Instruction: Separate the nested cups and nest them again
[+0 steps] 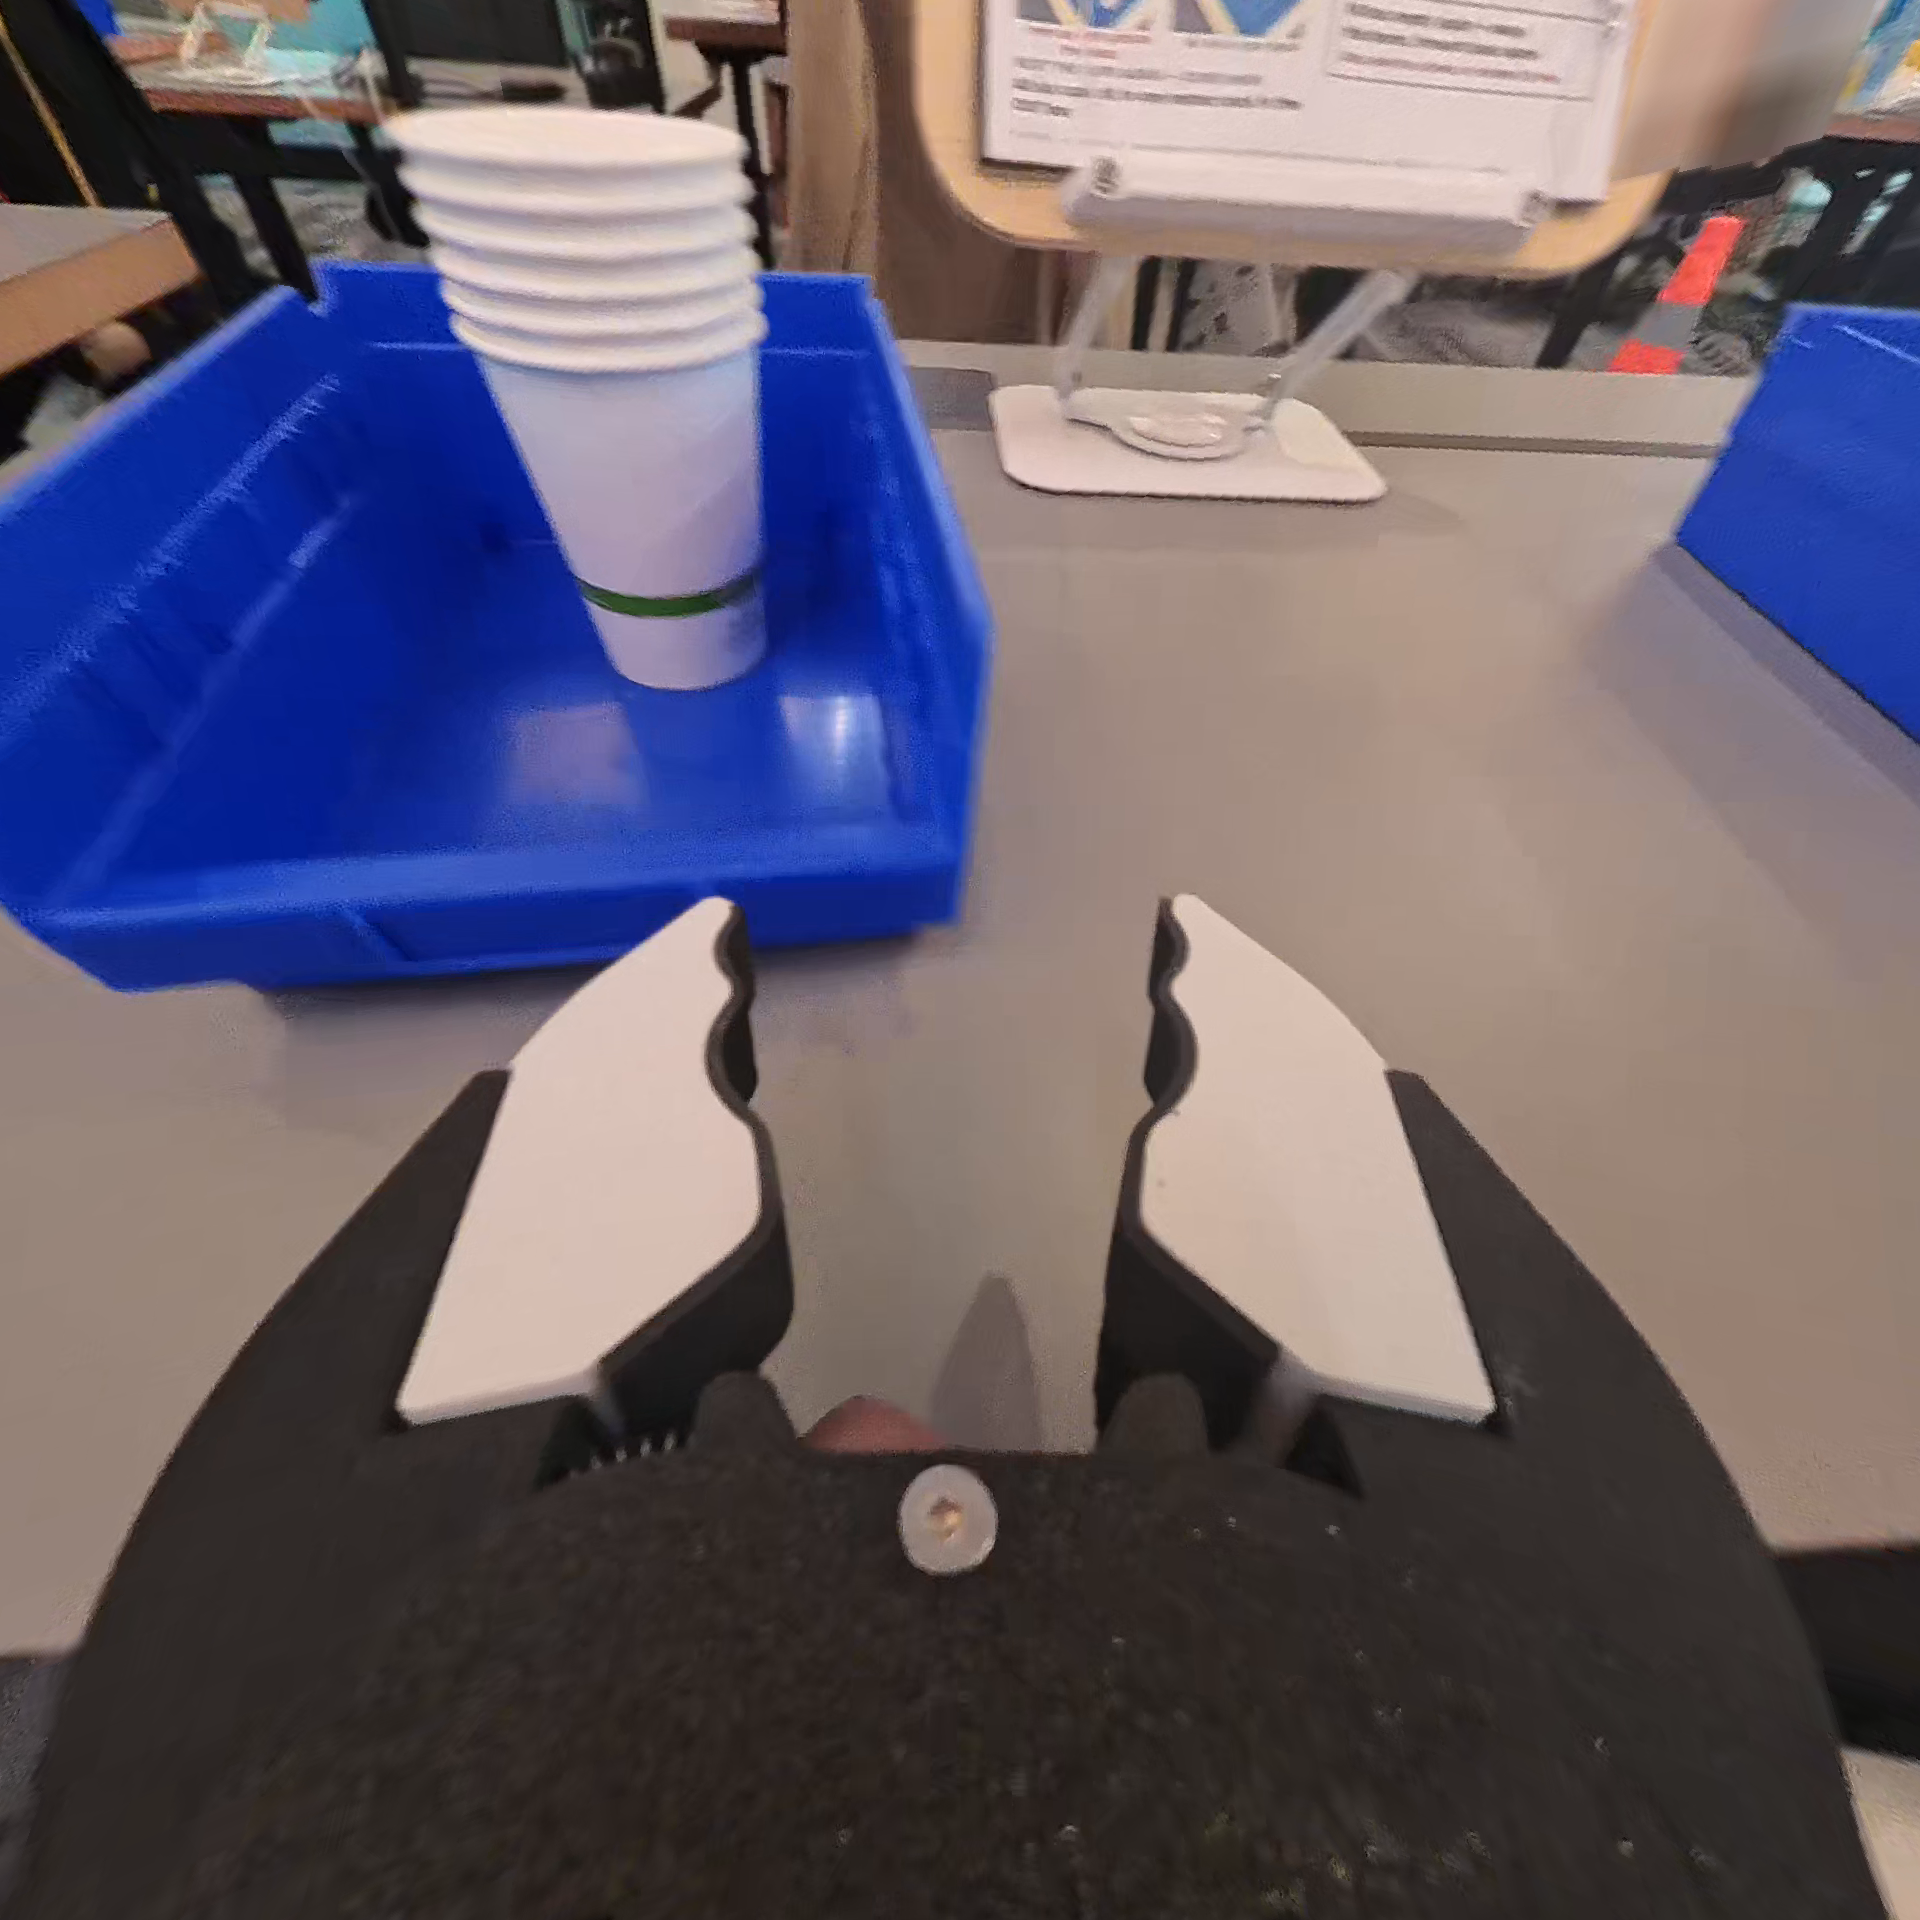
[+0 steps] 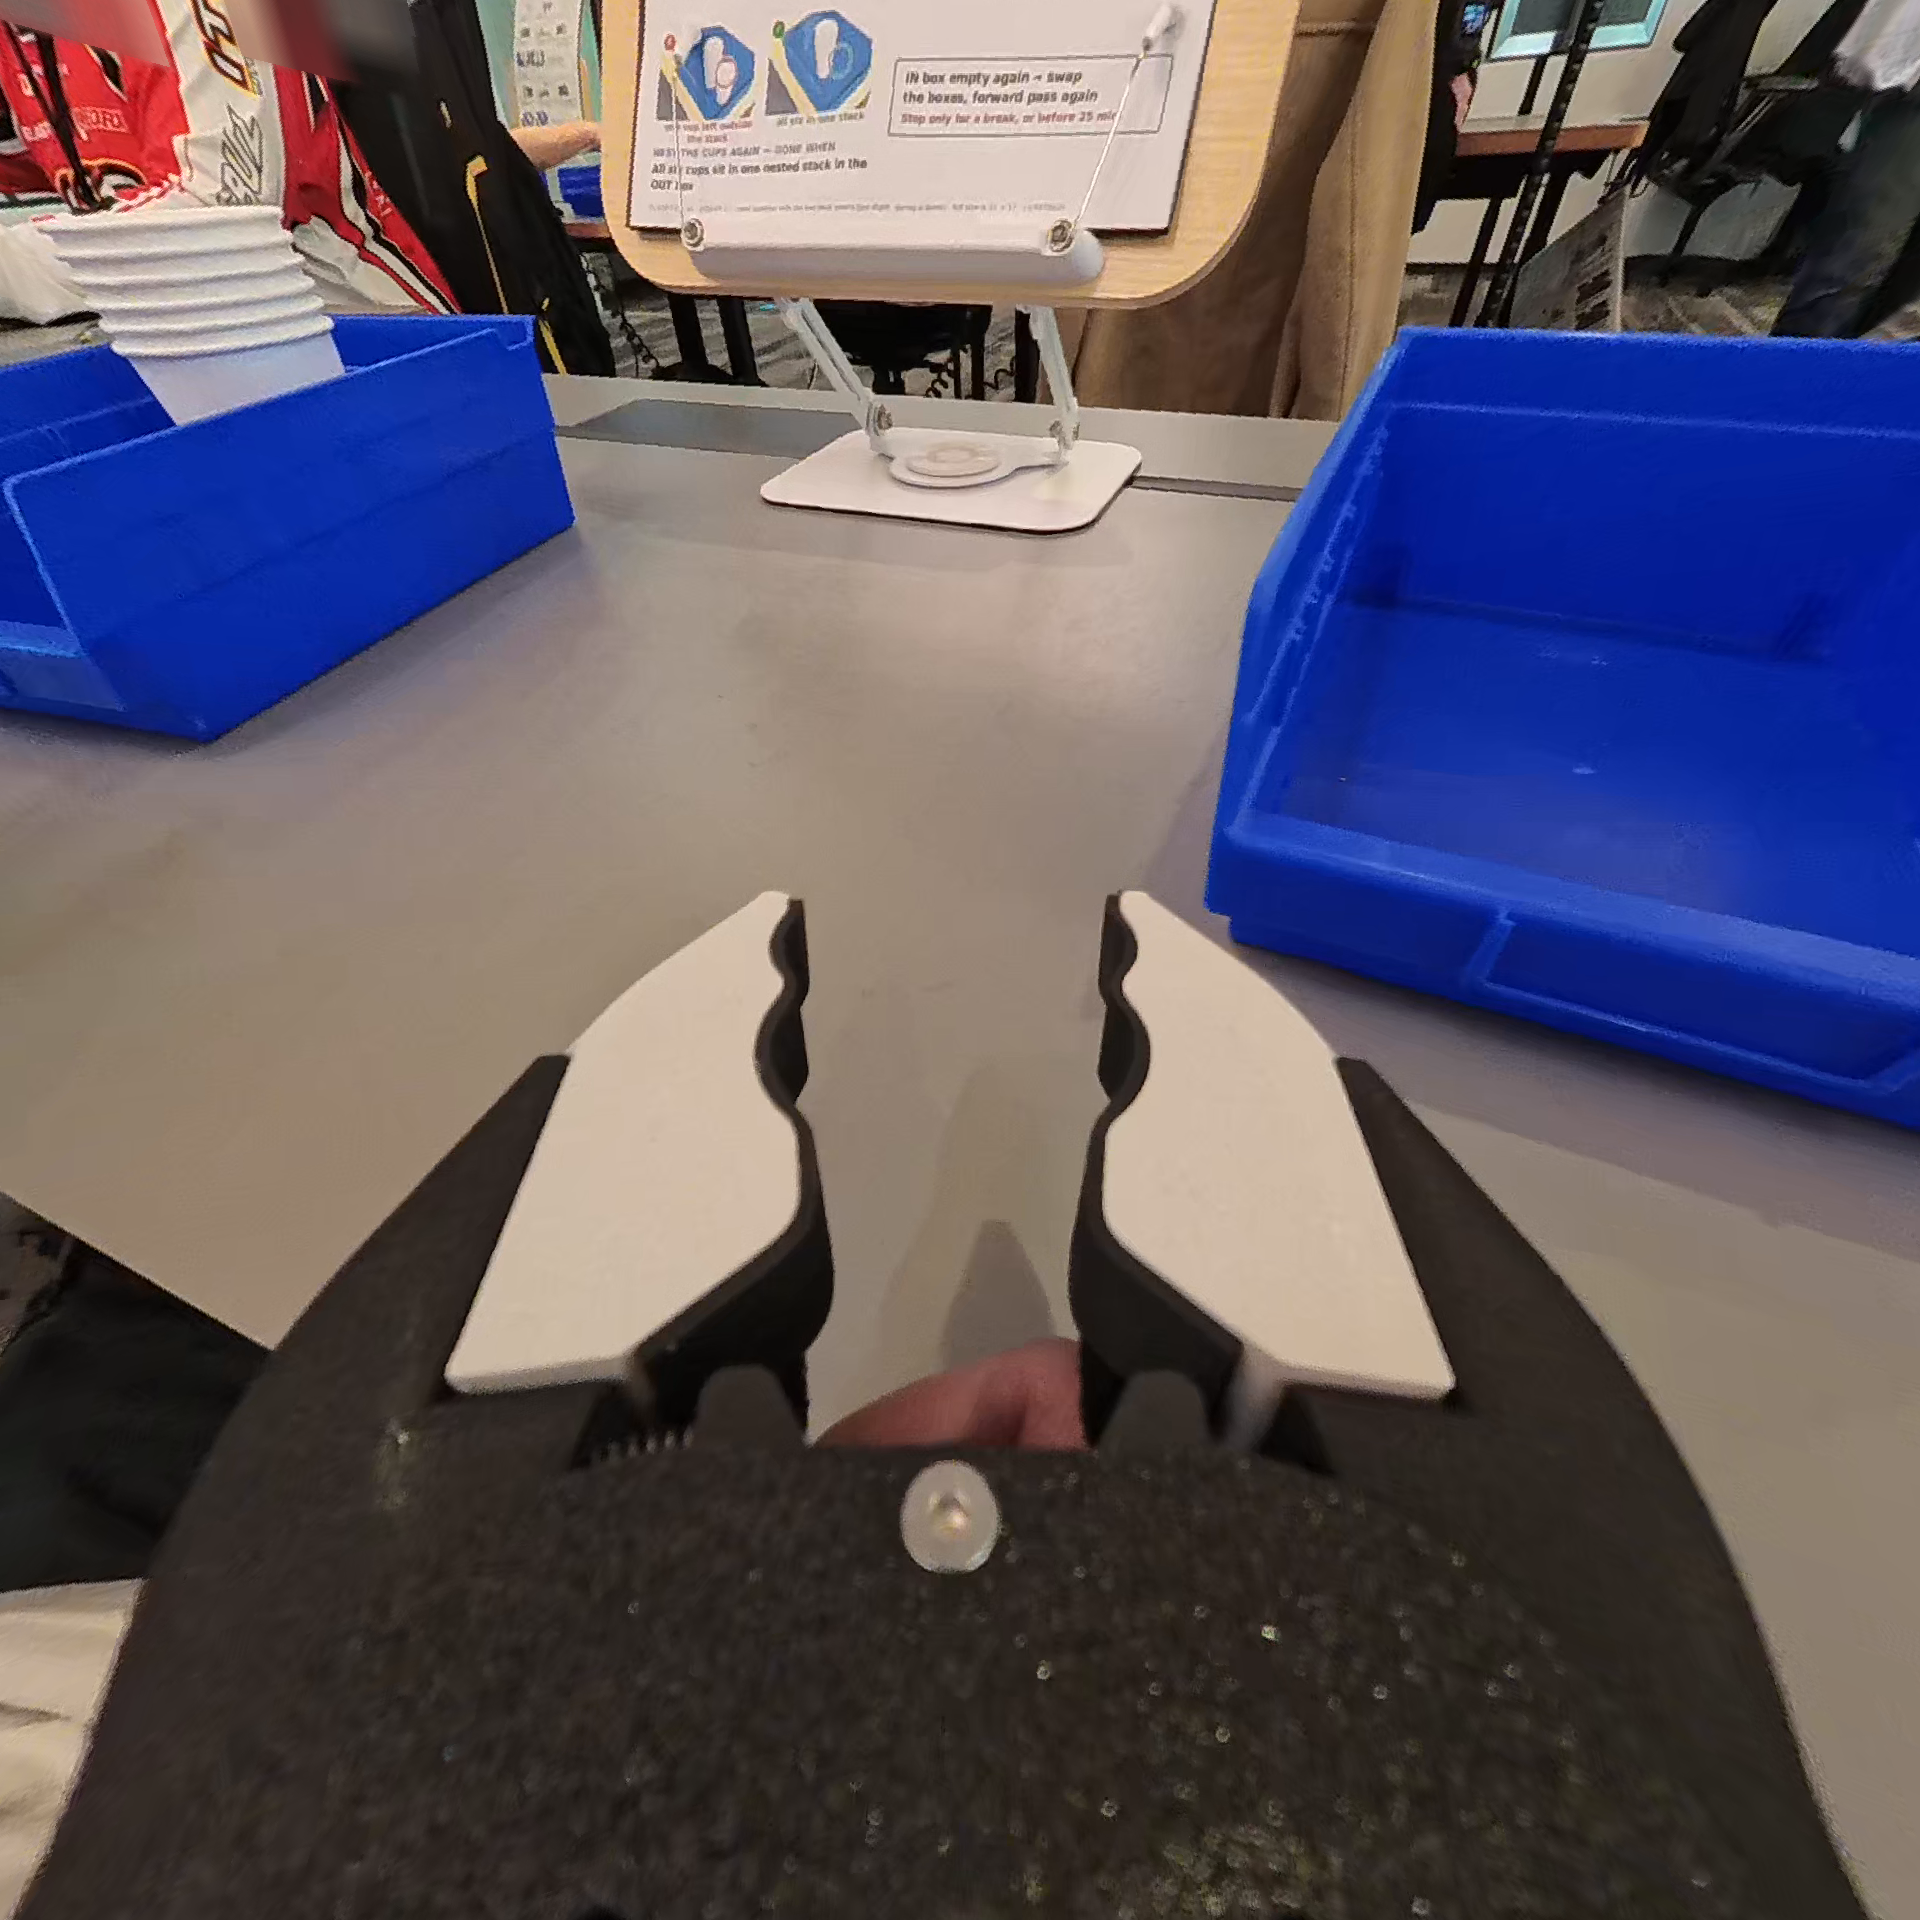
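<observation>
A nested stack of several white paper cups (image 1: pixel 623 395), the lowest with a green band, stands upright in the left blue bin (image 1: pixel 260 727). The stack also shows far left in the right wrist view (image 2: pixel 203 301), inside that same bin (image 2: pixel 291 561). My left gripper (image 1: pixel 951 925) is open and empty above the grey table, just in front of the bin's near right corner. My right gripper (image 2: pixel 951 914) is open and empty over the table's middle, left of the empty right blue bin (image 2: pixel 1558 727).
A white stand (image 2: pixel 951 468) holding an instruction sheet on a wooden board (image 2: pixel 914 114) sits at the table's far edge, between the bins. The right bin's edge shows in the left wrist view (image 1: pixel 1829 499). People and furniture stand beyond the table.
</observation>
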Tool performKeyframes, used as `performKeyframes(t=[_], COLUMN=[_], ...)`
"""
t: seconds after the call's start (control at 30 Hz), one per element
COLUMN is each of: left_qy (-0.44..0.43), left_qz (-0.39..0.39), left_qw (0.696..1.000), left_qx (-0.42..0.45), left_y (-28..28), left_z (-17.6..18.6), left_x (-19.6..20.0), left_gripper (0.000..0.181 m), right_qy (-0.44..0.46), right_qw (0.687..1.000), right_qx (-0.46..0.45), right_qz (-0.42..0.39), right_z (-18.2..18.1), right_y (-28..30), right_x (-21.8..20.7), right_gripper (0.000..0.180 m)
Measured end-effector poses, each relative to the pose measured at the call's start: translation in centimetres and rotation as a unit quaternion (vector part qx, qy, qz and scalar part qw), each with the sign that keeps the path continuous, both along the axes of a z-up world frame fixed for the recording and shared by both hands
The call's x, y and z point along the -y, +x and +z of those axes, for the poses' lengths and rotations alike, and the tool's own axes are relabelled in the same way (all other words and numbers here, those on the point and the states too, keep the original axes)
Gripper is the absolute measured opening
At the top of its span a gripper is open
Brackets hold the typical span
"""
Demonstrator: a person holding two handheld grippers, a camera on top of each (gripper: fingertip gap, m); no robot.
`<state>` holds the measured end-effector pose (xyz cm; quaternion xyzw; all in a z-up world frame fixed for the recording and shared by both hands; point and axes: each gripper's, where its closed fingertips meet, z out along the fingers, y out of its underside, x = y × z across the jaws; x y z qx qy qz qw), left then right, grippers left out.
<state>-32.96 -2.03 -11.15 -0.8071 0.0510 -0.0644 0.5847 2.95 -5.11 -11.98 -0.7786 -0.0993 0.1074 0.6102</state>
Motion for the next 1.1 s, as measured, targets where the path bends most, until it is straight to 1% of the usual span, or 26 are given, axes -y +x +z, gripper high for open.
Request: performKeyframes(t=[0.03,0.1,0.17,0.27,0.37,0.53,0.63,0.7,0.77,0.9,0.97,1.1], left_qy=[-0.003,-0.003,-0.015,-0.055,-0.100,-0.162,-0.189,-0.184,-0.190,-0.177,-0.161,-0.128], left_qz=[0.005,0.013,0.013,0.012,0.024,0.046,0.042,0.049,0.037,0.018,0.012,0.009], left_qw=[1.000,1.000,1.000,0.998,0.994,0.982,0.977,0.978,0.978,0.982,0.985,0.991], left_qx=[0.004,0.017,0.009,-0.008,-0.046,-0.084,-0.086,-0.091,-0.075,-0.066,-0.058,-0.049], left_y=[-1.3,-3.7,-5.1,-6.0,-6.6,-7.8,-8.2,-8.7,-8.5,-7.9,-7.6,-7.5], left_z=[0.8,2.4,3.3,3.1,2.0,0.0,-1.4,-1.7,-2.1,-2.6,-2.7,-2.2], left_x=[-1.2,-4.0,-7.0,-11.4,-14.6,-17.7,-19.2,-20.3,-21.2,-22.8,-23.8,-25.2], left_gripper=[0.077,0.078,0.084,0.086,0.087,0.087,0.088,0.089,0.095,0.096,0.098,0.096], right_qy=[-0.001,-0.002,-0.002,-0.001,-0.006,-0.009,-0.008,-0.007,-0.009,-0.013,-0.014,-0.013], right_qw=[1.000,1.000,1.000,1.000,1.000,1.000,1.000,1.000,1.000,1.000,1.000,1.000], right_qx=[0.000,0.005,0.008,0.008,0.006,0.004,0.007,0.008,0.008,0.010,0.012,0.012], right_qz=[0.003,0.006,0.006,0.007,0.008,0.011,0.012,0.012,0.013,0.015,0.016,0.017], right_z=[-0.1,-0.2,-0.2,-0.1,-0.3,-0.4,-0.4,-0.4,-0.4,-0.6,-0.7,-0.7], right_y=[-0.1,-0.3,-0.4,-0.4,-0.4,-0.3,-0.3,-0.3,-0.3,-0.4,-0.5,-0.6], right_x=[0.0,0.1,0.1,0.0,-0.1,-0.1,0.0,0.0,0.0,-0.1,-0.1,-0.1], right_gripper=[0.054,0.054,0.053,0.052,0.051,0.050,0.049,0.049,0.049,0.048,0.048,0.047])
